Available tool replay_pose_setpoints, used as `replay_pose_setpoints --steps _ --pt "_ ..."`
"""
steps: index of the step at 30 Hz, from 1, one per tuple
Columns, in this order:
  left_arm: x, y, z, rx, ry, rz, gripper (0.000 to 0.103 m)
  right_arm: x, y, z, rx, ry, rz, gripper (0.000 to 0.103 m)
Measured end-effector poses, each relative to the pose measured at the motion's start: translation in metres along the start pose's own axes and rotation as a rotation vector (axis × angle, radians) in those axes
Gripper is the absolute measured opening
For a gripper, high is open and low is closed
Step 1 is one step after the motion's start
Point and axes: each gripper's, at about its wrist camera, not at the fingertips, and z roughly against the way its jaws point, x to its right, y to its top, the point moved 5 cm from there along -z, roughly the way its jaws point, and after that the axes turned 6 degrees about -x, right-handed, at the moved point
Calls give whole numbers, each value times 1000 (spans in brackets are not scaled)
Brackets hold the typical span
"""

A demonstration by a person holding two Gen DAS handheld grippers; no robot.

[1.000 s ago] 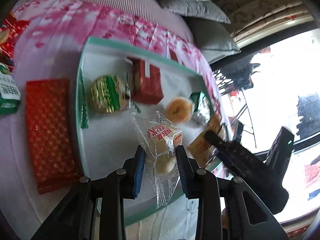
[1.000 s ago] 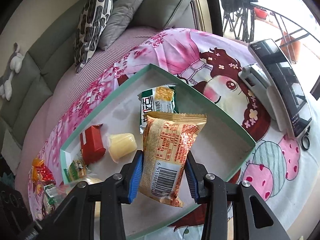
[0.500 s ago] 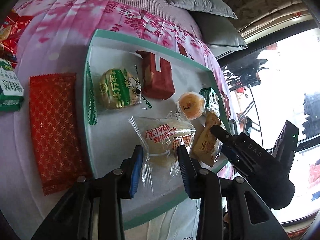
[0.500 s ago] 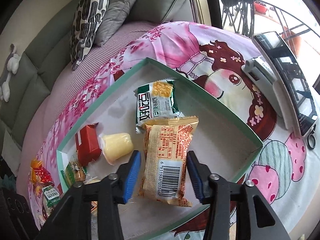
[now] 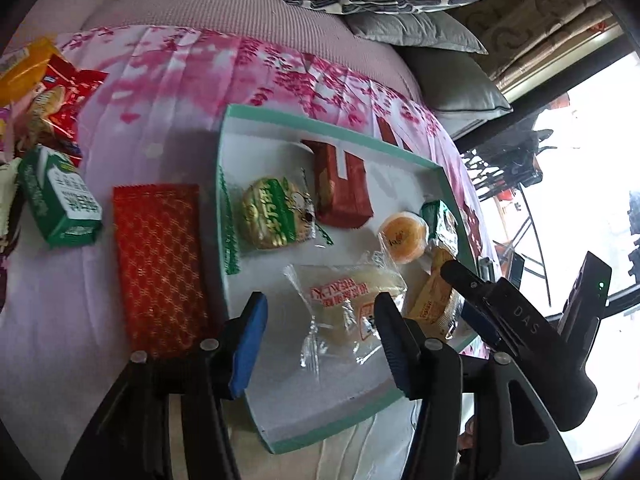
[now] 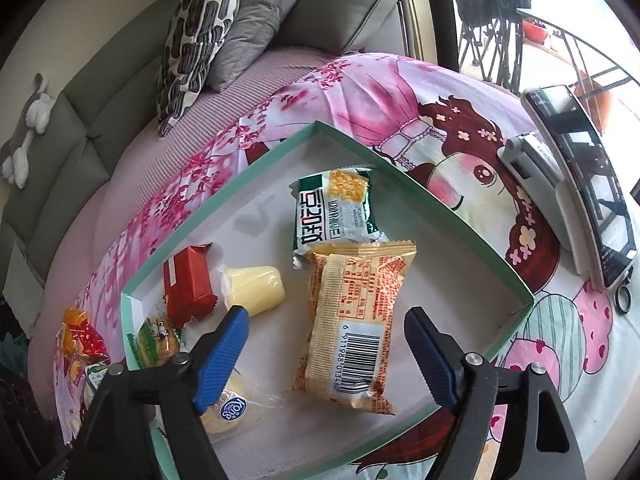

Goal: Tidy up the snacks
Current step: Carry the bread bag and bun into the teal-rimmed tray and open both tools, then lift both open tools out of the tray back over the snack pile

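A shallow white box with a teal rim (image 5: 320,118) (image 6: 436,204) lies on a pink bedspread and holds several snacks. My left gripper (image 5: 320,320) is open above a clear-wrapped cake (image 5: 352,300) lying in the box. My right gripper (image 6: 326,332) is open over an orange packet with a barcode (image 6: 352,320) lying in the box. Also inside are a red packet (image 5: 340,184) (image 6: 186,284), a green-and-gold round snack (image 5: 272,214), a yellow jelly cup (image 5: 404,232) (image 6: 256,288) and a green-white packet (image 6: 336,208).
Outside the box to the left lie a red patterned packet (image 5: 160,256), a green carton (image 5: 60,196) and a pile of wrapped snacks (image 5: 44,88). A phone on a stand (image 6: 576,196) sits right of the box. Cushions (image 6: 240,20) lie behind.
Both grippers have opened and let go: the clear-wrapped cake and the orange packet now lie in the box. Both grippers have drawn back a little.
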Motion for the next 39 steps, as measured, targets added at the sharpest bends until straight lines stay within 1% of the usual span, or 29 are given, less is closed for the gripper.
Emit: replay_pose_setpoints --steps 5,7,8,11,15,17,22,25,26,28,33,35,39 --pt "-2 2 4 16 20 7 62 -3 0 1 10 2 15 99" --pt "-3 2 7 22 22 7 65 -5 1 2 20 4 23 102" --pt "-4 2 9 27 28 9 69 -6 1 3 24 3 27 103" --pt "-7 4 14 40 45 22 71 -10 1 4 34 0 42 103" --pt "-14 6 20 60 70 47 77 -13 2 5 42 1 55 103" --pt "-18 7 24 69 73 61 77 -14 2 7 51 1 61 103" --pt "-32 9 38 92 128 103 78 -19 4 14 88 10 74 103" --pt "-43 10 50 123 219 115 78 -25 4 17 99 38 84 103" --pt "-49 10 56 133 283 115 78 -28 4 17 100 50 89 103" --pt "-61 9 64 144 390 125 78 -34 2 18 99 69 101 103" --pt "-95 7 78 127 580 188 78 -56 -6 20 101 95 147 103" --pt "-107 8 85 129 602 217 78 -66 -10 21 102 109 172 103" --pt "-124 8 97 145 590 273 78 -91 -24 23 102 136 237 103"
